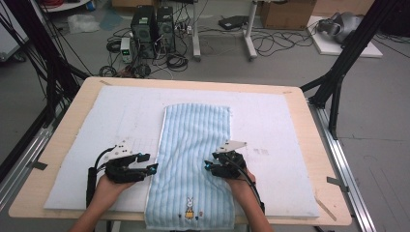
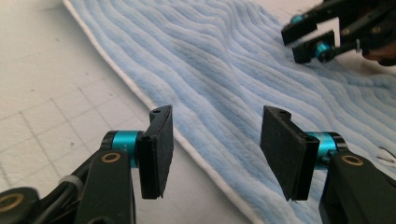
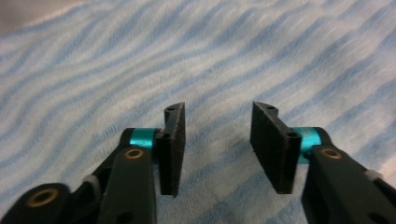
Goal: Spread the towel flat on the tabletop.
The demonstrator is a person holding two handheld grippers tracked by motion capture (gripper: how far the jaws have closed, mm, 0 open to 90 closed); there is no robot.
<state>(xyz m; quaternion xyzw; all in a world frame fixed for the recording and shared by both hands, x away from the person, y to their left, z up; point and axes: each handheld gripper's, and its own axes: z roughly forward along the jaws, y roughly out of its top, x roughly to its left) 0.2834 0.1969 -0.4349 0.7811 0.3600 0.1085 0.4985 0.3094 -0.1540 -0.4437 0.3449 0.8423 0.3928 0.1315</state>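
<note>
High view, towel: the light blue striped towel (image 1: 196, 154) lies flat and lengthwise on the white mat (image 1: 96, 125), its rabbit-print end hanging just over the near edge of the tabletop (image 1: 309, 121).
High view, left tool: the left tool (image 1: 151, 164) sits at the towel's left hem, tips pointing inward, likely lined up to take that edge.
High view, right tool: the right tool (image 1: 209, 166) hovers over the cloth toward its right side, facing the left one.
Left gripper view: jaws spread, nothing between them; the white-bound hem runs just beneath the gap, so a pinch there looks easy. The right tool (image 2: 310, 41) shows across the cloth.
Right gripper view: the right tool (image 3: 217, 140) stands spread and empty above the blue stripes, not pressing the pile.
</note>
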